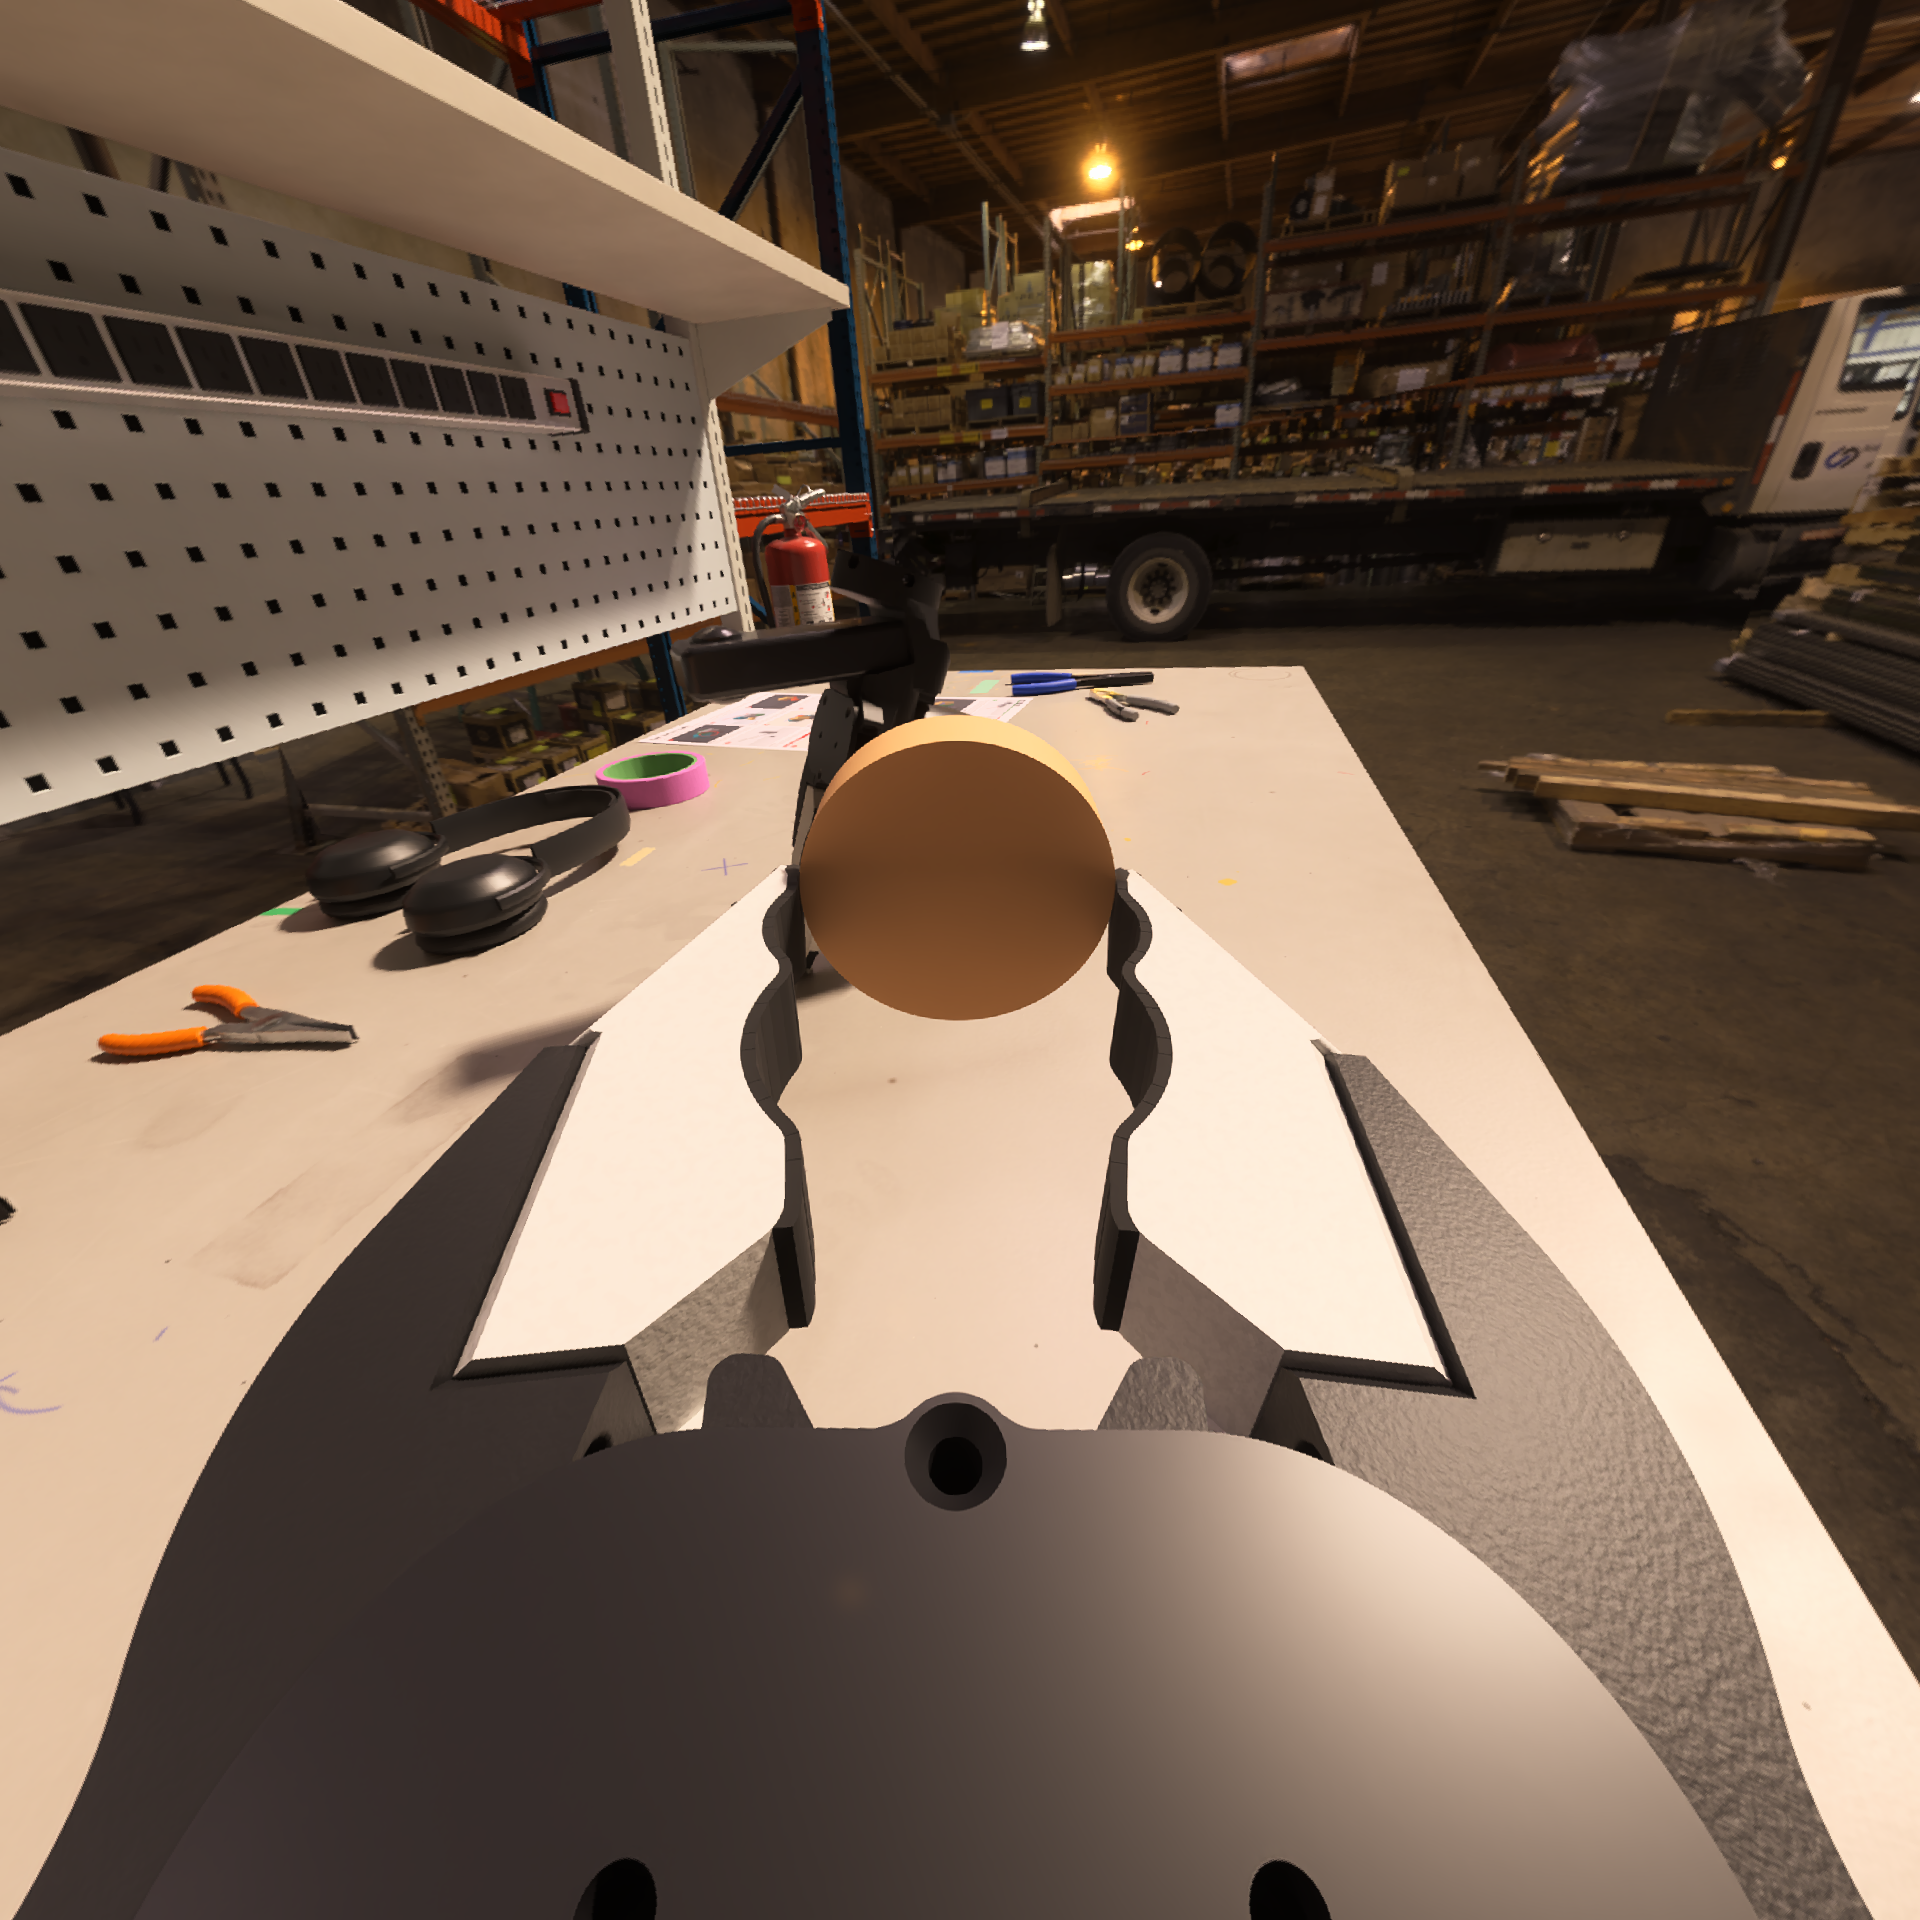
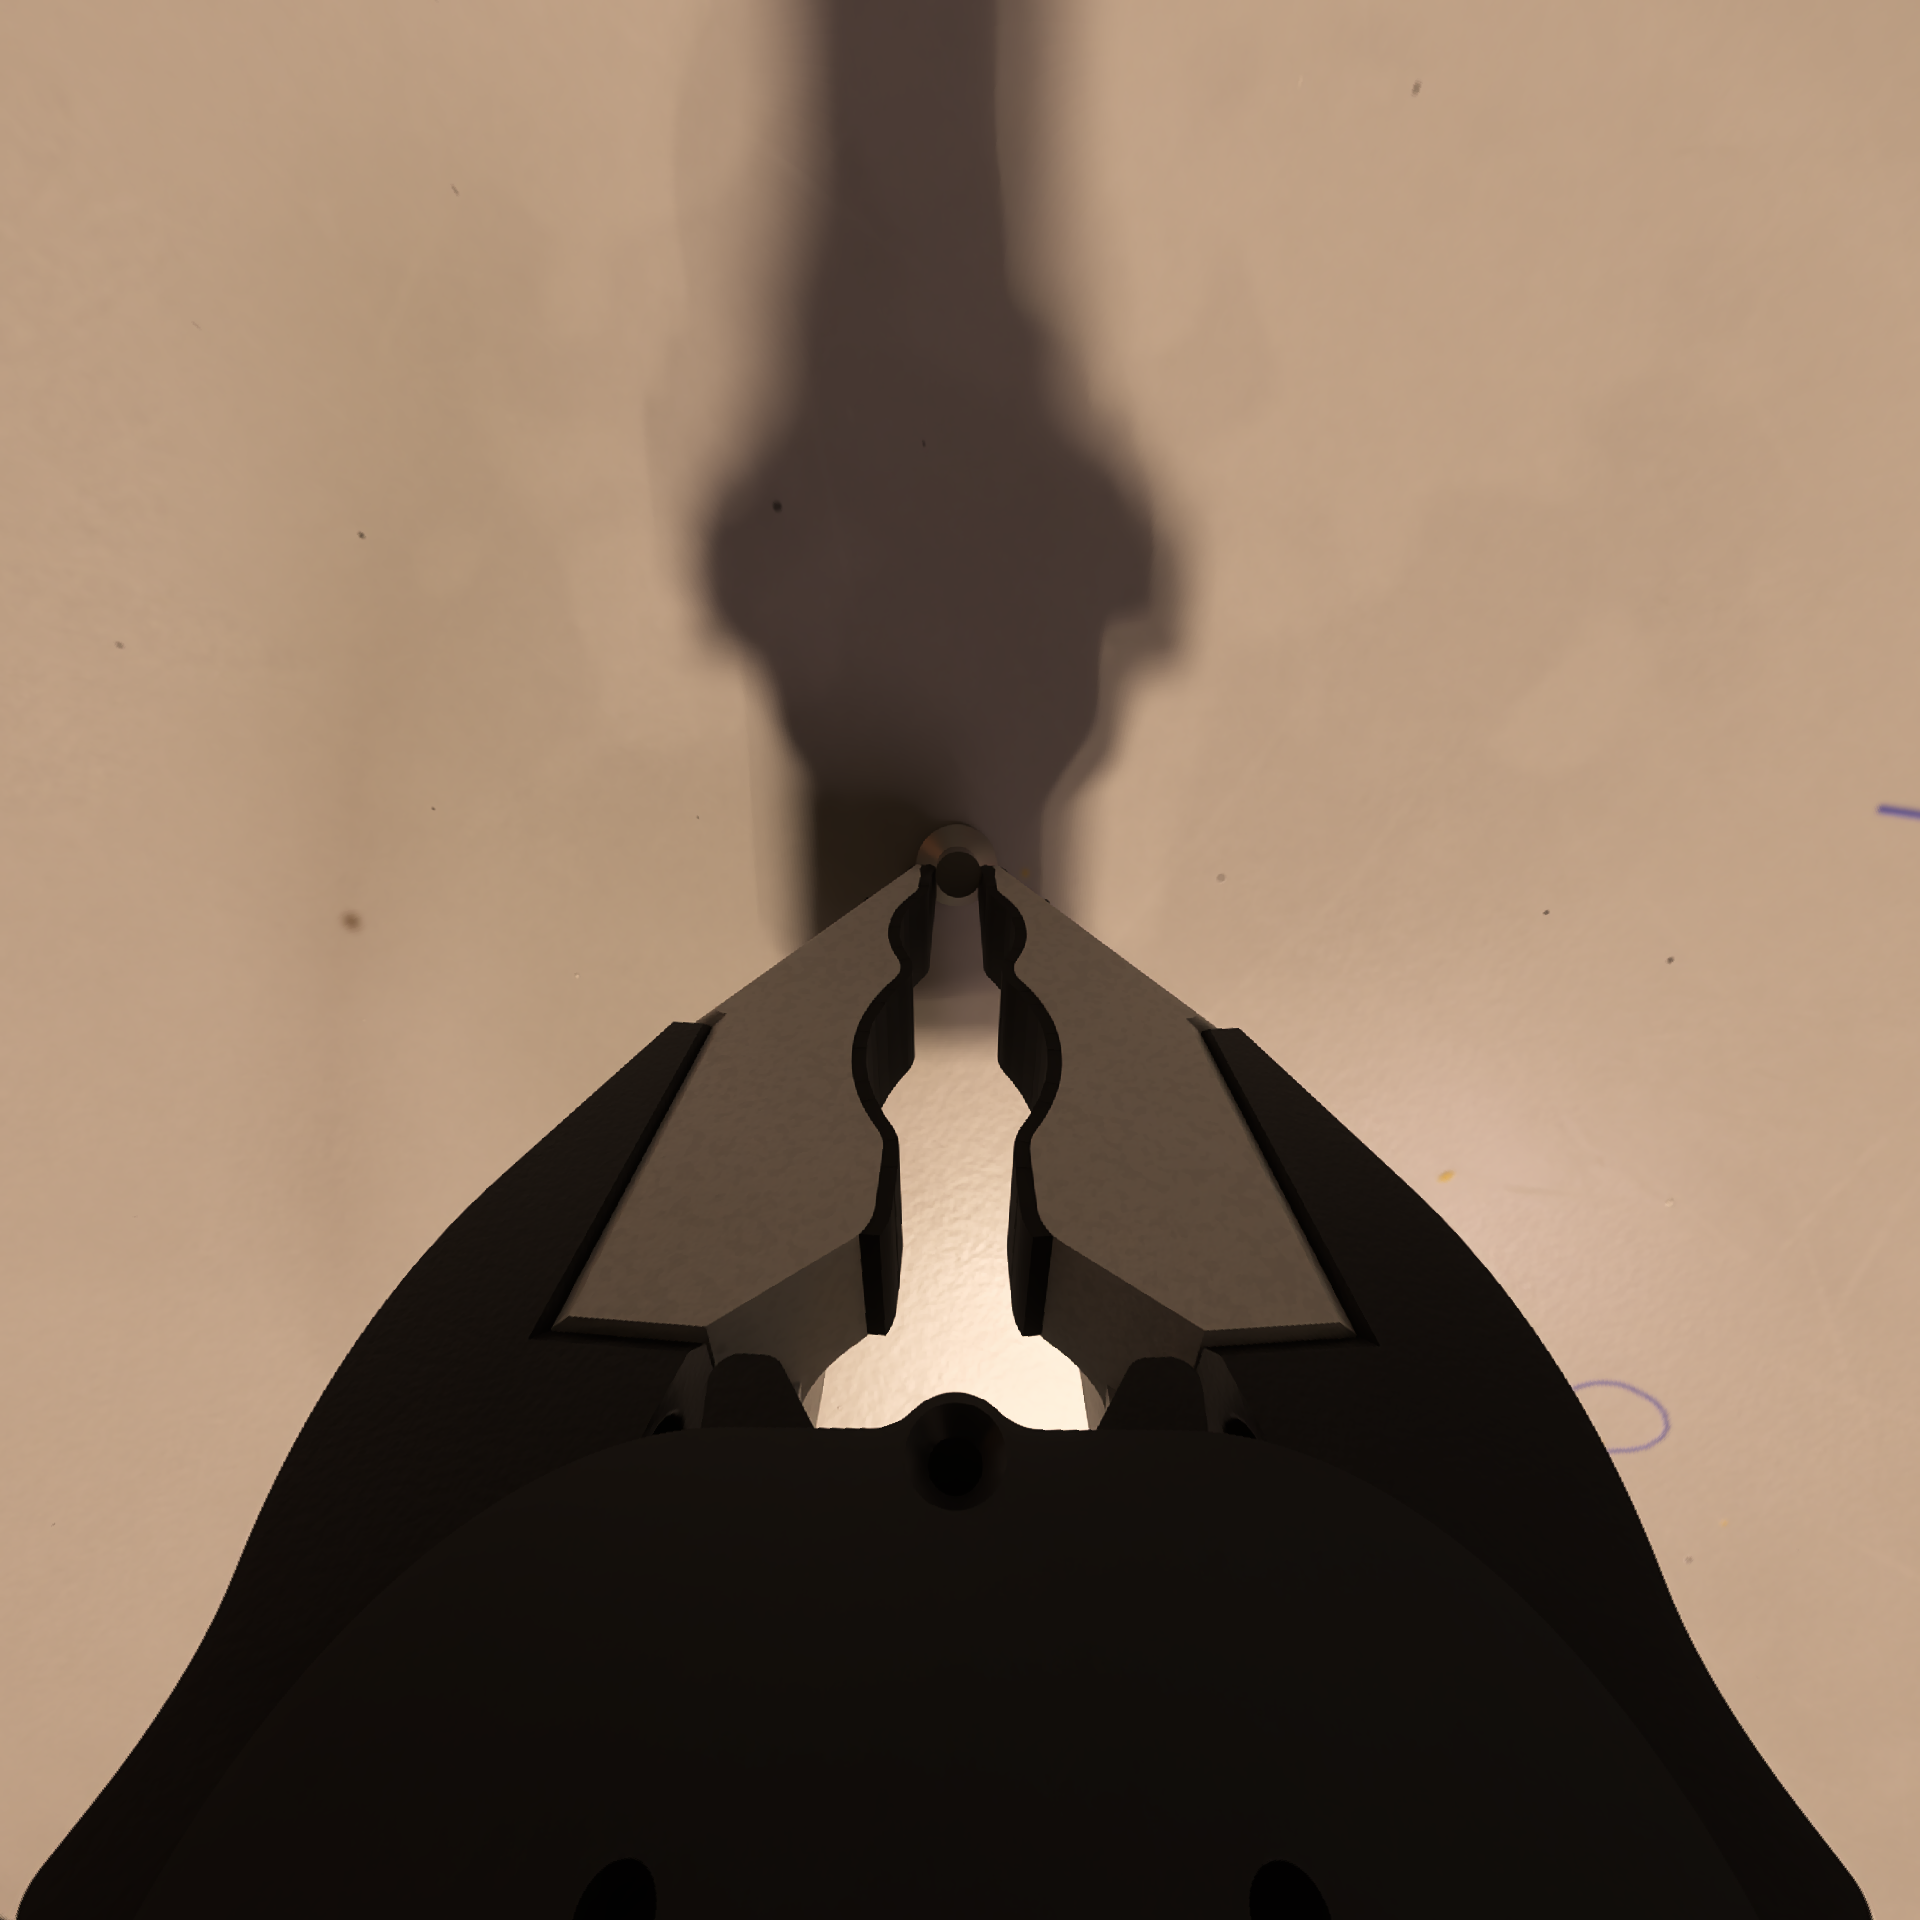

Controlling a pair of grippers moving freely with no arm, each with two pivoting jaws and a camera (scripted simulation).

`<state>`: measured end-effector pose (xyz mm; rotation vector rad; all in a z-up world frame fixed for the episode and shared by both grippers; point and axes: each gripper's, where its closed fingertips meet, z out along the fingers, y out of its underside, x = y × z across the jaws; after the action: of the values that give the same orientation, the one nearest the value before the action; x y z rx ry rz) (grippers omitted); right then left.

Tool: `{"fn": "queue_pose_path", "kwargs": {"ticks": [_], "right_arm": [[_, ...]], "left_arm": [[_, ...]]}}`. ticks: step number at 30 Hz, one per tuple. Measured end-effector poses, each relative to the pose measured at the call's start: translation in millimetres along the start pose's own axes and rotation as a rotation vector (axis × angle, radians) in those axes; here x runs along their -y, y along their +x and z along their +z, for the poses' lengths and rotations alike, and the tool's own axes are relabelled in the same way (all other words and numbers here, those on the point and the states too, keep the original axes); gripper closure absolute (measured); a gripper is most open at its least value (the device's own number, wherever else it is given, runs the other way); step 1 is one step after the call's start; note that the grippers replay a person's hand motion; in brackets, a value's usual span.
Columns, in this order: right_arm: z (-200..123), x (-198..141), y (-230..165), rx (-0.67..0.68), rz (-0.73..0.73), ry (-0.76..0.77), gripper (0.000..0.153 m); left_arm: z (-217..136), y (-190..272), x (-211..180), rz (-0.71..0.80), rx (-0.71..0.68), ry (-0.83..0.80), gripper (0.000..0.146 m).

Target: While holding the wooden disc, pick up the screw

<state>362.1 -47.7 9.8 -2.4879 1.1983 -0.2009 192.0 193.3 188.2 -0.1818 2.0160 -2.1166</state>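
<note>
Left gripper (image 1: 956,894): mine, closed on the disc (image 1: 956,868), one finger at its 9 o'clock edge and one at its 3 o'clock edge.
Disc: held clear of the table (image 1: 1299,935), flat face turned toward my camera; it looks stiff and light, and the smooth rim could slide if I ease off.
Right gripper (image 2: 956,871): pointing down at the table, fingers nearly together with the screw (image 2: 956,854) between the tips. In the left view it shows at 12 o'clock, just behind the disc.
Screw: at the very tips, head end on to my camera; its shaft is hidden, so I cannot tell whether it is off the table yet.
How the screw will handle: I judge it tiny, hard, light and slick; with only the tips on it, it could pivot or shoot out sideways.
Where to hold: across the shaft just under the head, squarely between the tips, not on the rounded head.
Next: I would lift straight up and slowly, keeping my left grip unchanged.
Risk: tilting the left gripper while I watch the right one could let the disc slip.
Around: earmuffs (image 1: 468,862) at 10 o'clock, orange pliers (image 1: 229,1027) at 9, tape roll (image 1: 652,777) at 11, all well apart from the work.
</note>
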Motion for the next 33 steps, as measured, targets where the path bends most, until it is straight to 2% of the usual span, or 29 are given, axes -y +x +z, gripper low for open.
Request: {"fn": "queue_pose_path", "kwargs": {"ticks": [3, 7, 10, 14, 18, 22, 25, 27, 33], "right_arm": [[-10.8, 11.6, -0.8, -0.002, -0.019, 0.074, 0.145], [-53.9, 41.6, 2.4, -0.099, -0.082, 0.206, 0.145], [-112.0, 68.9, 9.7, -0.193, -0.099, 0.354, 0.145], [-214.2, 92.6, 32.3, -0.326, -0.038, 0.597, 0.145], [-303.3, 84.6, 60.0, -0.456, -0.003, 0.752, 0.145], [-354.3, 44.3, 94.5, -0.635, -0.085, 0.674, 0.145], [-369.7, 5.1, 129.7, -0.792, -0.118, 0.536, 0.145], [-363.6, -18.4, 149.9, -0.843, -0.135, 0.462, 0.145], [-280.9, -69.1, 188.5, -0.87, -0.345, 0.197, 0.145]], "left_arm": [[-4.9, -1.2, 0.8, 0.008, 0.015, -0.009, 0.087], [-10.2, -2.2, 6.5, 0.01, 0.024, 0.018, 0.087], [-14.2, -2.8, 11.7, 0.01, 0.03, 0.045, 0.087], [-18.5, -0.9, 17.7, 0.016, 0.026, 0.074, 0.087], [-19.5, 1.0, 18.5, 0.026, 0.027, 0.069, 0.087], [-20.8, 0.2, 16.2, 0.03, 0.041, 0.056, 0.087], [-20.3, -1.0, 15.4, 0.022, 0.049, 0.061, 0.087], [-18.0, -0.8, 15.1, 0.018, 0.047, 0.063, 0.087], [-4.8, 1.0, 11.2, 0.014, 0.029, 0.05, 0.087]]}}
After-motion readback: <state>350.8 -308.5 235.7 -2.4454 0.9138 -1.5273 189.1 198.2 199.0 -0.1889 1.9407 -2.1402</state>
